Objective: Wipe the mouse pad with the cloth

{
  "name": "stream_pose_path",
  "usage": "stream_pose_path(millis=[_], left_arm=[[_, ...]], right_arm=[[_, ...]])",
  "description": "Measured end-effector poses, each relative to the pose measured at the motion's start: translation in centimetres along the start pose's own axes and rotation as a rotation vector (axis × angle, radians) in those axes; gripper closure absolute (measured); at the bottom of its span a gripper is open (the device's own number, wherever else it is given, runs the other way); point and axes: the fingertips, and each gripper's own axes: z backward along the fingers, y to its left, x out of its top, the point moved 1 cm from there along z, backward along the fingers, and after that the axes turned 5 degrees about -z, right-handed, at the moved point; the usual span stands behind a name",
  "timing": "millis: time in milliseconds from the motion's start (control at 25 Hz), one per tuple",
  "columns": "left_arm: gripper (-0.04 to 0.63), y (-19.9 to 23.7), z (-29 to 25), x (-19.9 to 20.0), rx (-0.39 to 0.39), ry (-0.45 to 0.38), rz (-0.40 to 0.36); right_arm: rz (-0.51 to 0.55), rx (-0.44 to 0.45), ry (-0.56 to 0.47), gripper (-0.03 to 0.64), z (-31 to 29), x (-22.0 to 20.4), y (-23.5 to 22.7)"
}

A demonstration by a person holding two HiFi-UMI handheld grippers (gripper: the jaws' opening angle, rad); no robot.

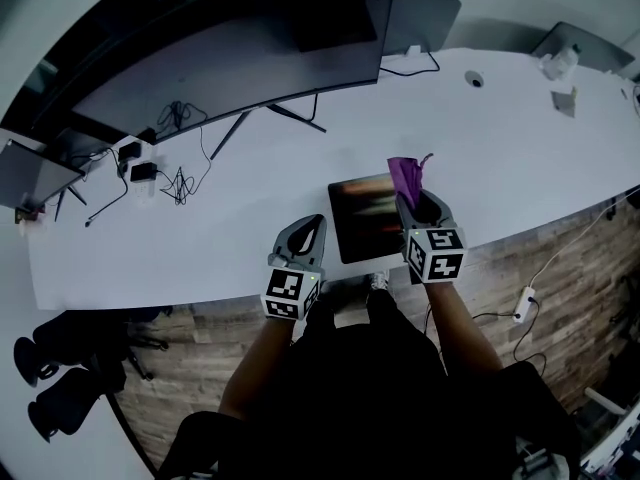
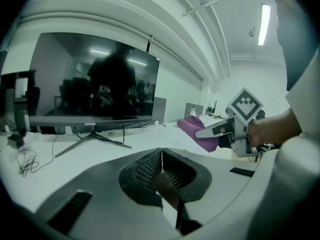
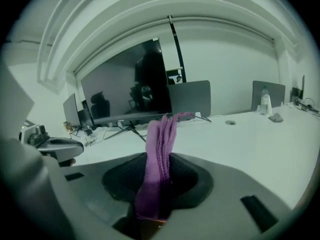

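A dark, glossy mouse pad point(image 1: 367, 214) lies flat near the front edge of the white desk point(image 1: 500, 148). My right gripper point(image 1: 418, 208) hangs over the pad's right edge, shut on a folded purple cloth point(image 1: 406, 175) that sticks out past its tips; the cloth point(image 3: 159, 154) fills the jaws in the right gripper view. My left gripper point(image 1: 304, 238) hovers just left of the pad, shut with nothing in it; its jaws point(image 2: 161, 170) meet in the left gripper view. From there the right gripper and cloth point(image 2: 200, 130) show to the right.
A large curved monitor point(image 1: 240, 38) on a splayed stand sits at the back of the desk. Cables and a power strip point(image 1: 140, 168) lie at the left. A laptop point(image 1: 30, 173), a round desk grommet point(image 1: 474, 79) and small items point(image 1: 565, 98) sit further off. Wooden floor lies below.
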Motion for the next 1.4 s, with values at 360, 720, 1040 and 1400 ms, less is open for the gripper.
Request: stream_pose_path(millis=[360,720,1040,1400], left_arm=[[0.572,2.7,1.7,7.3,0.062,-0.171,-0.023],[0.572,2.6,2.9,11.7,0.040,-0.265,-0.054],[0.572,2.5,3.2,12.4,0.026,-0.285,-0.046],[0.572,2.3,3.6,11.6,0.022,-0.280,-0.032]], right_arm=[[0.075,0.119,-0.241,0.477,2.2,7.1,5.2],[0.143,0.108,-0.364,0.492,4.5,9.7,6.5],[0.191,0.085,-0.380,0.502,5.4,10.5,6.7],[0.205,0.094,-0.391,0.500,5.5,10.2,7.8]])
